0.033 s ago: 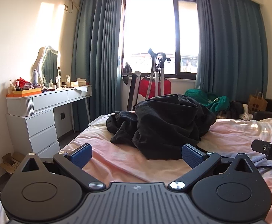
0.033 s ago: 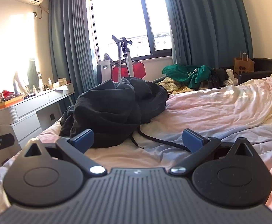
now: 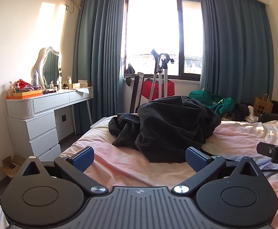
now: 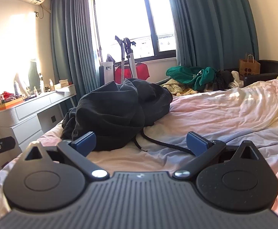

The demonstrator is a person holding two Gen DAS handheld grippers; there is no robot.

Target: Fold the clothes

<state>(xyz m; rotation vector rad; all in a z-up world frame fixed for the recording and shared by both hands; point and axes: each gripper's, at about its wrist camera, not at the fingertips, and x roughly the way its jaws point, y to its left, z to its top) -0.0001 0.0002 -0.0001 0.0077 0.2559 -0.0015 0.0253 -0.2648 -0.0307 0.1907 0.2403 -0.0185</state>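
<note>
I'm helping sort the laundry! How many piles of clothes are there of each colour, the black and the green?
Black clothes heap on the bed: 1
Green clothes heap beyond the bed: 1
Total: 2

You're shooting into a blown-out window (image 3: 151, 36); its panes are pure white glare. Sun patches streak the left wall (image 3: 43, 19) and the bed (image 4: 224, 110). The black garment (image 3: 169, 126) reads as near-featureless shadow. Fisheye bends the curtains (image 4: 211, 28) and darkens the corners; focus stays sharp throughout.
</note>
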